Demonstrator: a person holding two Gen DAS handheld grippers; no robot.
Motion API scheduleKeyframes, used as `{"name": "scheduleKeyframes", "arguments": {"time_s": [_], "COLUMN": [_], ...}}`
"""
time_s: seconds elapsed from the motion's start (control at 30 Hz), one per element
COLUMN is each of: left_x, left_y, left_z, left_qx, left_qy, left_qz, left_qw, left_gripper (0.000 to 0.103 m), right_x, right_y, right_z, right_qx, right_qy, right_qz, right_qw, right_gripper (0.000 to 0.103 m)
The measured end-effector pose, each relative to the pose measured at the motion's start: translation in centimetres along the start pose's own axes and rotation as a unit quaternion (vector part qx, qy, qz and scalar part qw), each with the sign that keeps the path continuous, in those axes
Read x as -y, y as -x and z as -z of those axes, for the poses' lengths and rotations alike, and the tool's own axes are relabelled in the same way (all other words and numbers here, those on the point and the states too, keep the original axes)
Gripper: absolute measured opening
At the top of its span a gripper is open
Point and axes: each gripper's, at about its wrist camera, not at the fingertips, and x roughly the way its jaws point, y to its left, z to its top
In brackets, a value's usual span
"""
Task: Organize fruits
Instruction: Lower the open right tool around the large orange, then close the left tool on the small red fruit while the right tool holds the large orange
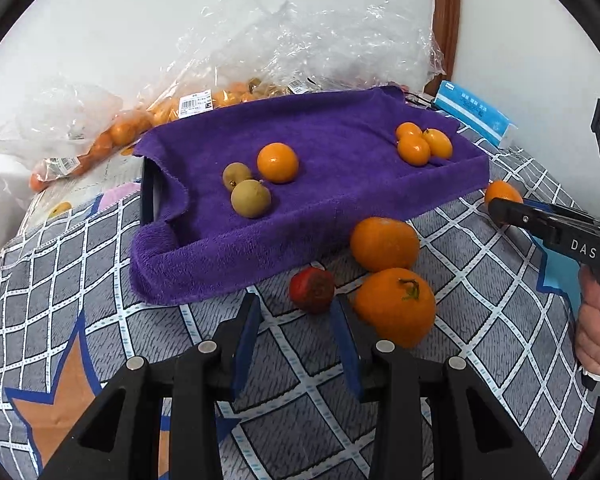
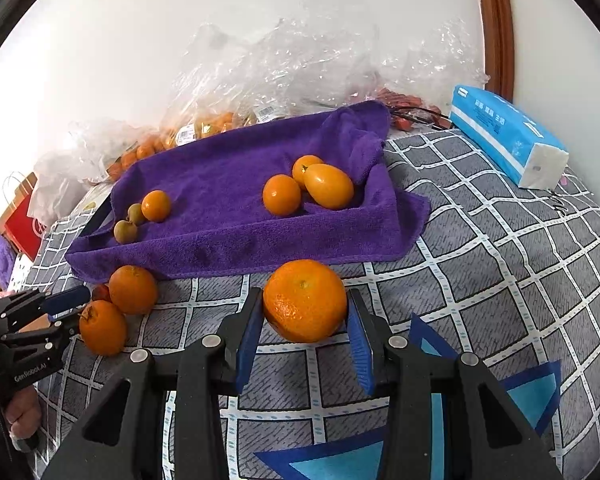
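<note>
R gripper point(image 2: 302, 320): jaws clenched on a mandarin point(image 2: 305, 300), blue pads against its L and R flanks, stem-scar face toward the lens. Fruit sits at 12 o'clock in the right wrist view, above the checked bedcover point(image 2: 500, 280).

L gripper point(image 1: 296, 316): jaws parted, nothing between the pads. A small red fruit point(image 1: 312, 289) lies just beyond the tips at 12 o'clock, slightly R of centre. Contact with the pads: none visible. Roughly round, so no long axis to align to.

Outward from the L jaws: orange tomato-like fruit point(image 1: 396, 306) w/ green calyx at 1 o'clock, just beside the red one; a second orange fruit point(image 1: 384, 243) behind it.

Destination, judged: tray under a purple towel point(image 1: 320, 200), at 12 o'clock in both views. Already on it: one orange w/ two brown-green fruits point(image 1: 250, 198) at its L end, three small oval oranges point(image 1: 422, 144) at its R end.

Key relation: the L gripper is the nearer to the red fruit; approx. straight-ahead advance needed, w/ minor shift R. Risk, judged: the neighbouring orange fruit crowds the R pad's path.
</note>
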Motion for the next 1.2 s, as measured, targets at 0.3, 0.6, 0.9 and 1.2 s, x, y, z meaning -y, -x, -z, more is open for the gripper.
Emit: {"name": "scheduleKeyframes", "arguments": {"time_s": [0.3,0.6,0.9,1.2], "left_x": [1.0,1.1,0.5,0.0], "left_y": [-1.0,-1.1,-1.2,-0.3], "left_z": [-0.8,-0.8,-0.7,-0.6], "left_qx": [-0.010,-0.015,-0.011,0.016], "left_qy": [-0.029,-0.033,-0.013,0.006], "left_qz": [0.011,0.021,0.027,0.039], "left_qw": [0.9995,0.9991,0.9995,0.9991], "left_gripper": [0.031,0.025,0.024,0.024], "right_x": [0.0,0.1,0.1,0.3], "right_y": [-0.2,-0.4,-0.6,-0.6], "right_z": [0.0,0.1,0.1,0.1], "right_qx": [-0.002,-0.006,-0.007,-0.006], "right_qy": [0.001,0.002,0.003,0.001], "right_qz": [-0.001,-0.002,-0.004,-0.005], "right_qw": [1.000,1.000,1.000,1.000], "right_gripper": [0.041,0.041,0.041,0.041]}}
